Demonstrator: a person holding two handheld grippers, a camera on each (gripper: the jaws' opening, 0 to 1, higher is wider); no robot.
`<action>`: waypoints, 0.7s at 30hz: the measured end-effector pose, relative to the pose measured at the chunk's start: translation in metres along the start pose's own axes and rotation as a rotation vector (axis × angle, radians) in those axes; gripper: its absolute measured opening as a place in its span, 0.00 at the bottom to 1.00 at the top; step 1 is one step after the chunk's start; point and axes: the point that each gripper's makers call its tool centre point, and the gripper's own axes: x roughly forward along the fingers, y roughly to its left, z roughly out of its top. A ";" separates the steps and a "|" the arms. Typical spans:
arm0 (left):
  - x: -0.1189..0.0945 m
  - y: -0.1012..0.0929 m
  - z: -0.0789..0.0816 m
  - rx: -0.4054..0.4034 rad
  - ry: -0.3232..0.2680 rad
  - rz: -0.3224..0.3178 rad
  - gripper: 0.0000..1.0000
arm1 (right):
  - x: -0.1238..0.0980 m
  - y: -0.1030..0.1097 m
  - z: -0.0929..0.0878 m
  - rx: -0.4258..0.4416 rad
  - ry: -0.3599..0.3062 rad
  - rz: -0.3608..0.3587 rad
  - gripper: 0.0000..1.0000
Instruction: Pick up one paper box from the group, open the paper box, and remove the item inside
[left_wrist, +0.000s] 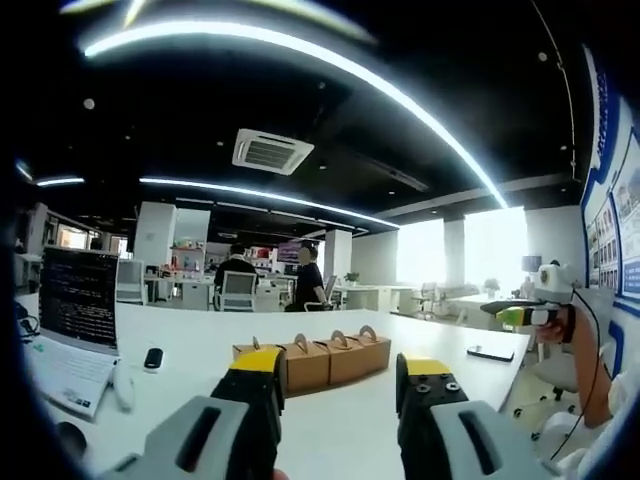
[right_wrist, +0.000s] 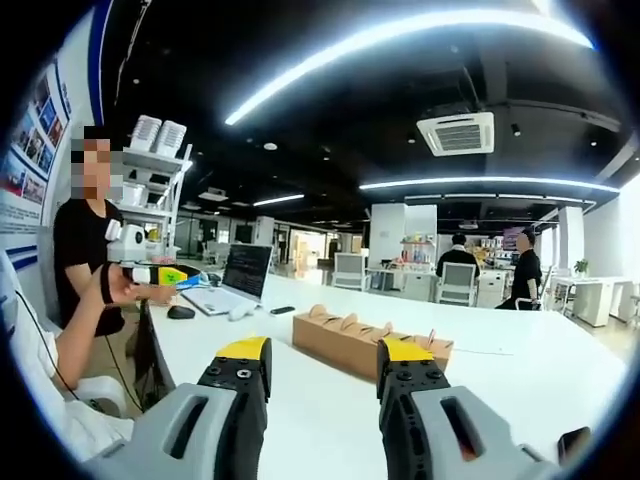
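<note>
Left gripper view: a row of brown paper boxes (left_wrist: 318, 358) sits on the white table (left_wrist: 340, 420), set side by side and touching, the row's long axis running from lower left toward upper right across the picture. Each box is plain kraft card with a looped carry handle standing up from its closed top; what is inside cannot be seen. The left tool (left_wrist: 338, 385) hovers short of the row, jaws spread wide with nothing between them, yellow tips up. To the left lie an open laptop (left_wrist: 72, 325), a white mouse (left_wrist: 123, 388) and a small dark object (left_wrist: 153, 357); a black phone (left_wrist: 490, 353) rests to the right of the boxes. At the right edge the other tool (left_wrist: 505, 313) is held up in a hand, well above the table.

Right gripper view: the same row of boxes (right_wrist: 370, 342) runs from upper left down to the right, tops shut, handles upright. The right tool (right_wrist: 320, 355) is released and empty, jaws apart, just before the row.
</note>
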 end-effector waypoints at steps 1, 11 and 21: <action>0.000 -0.001 0.000 -0.001 -0.001 0.000 0.45 | 0.000 0.000 -0.001 0.000 0.004 0.000 0.43; -0.001 0.002 0.000 0.003 -0.002 0.005 0.45 | 0.004 0.004 -0.006 -0.007 0.017 0.013 0.42; 0.005 -0.009 0.001 0.024 -0.013 -0.026 0.44 | 0.005 0.012 -0.004 0.002 0.014 0.043 0.42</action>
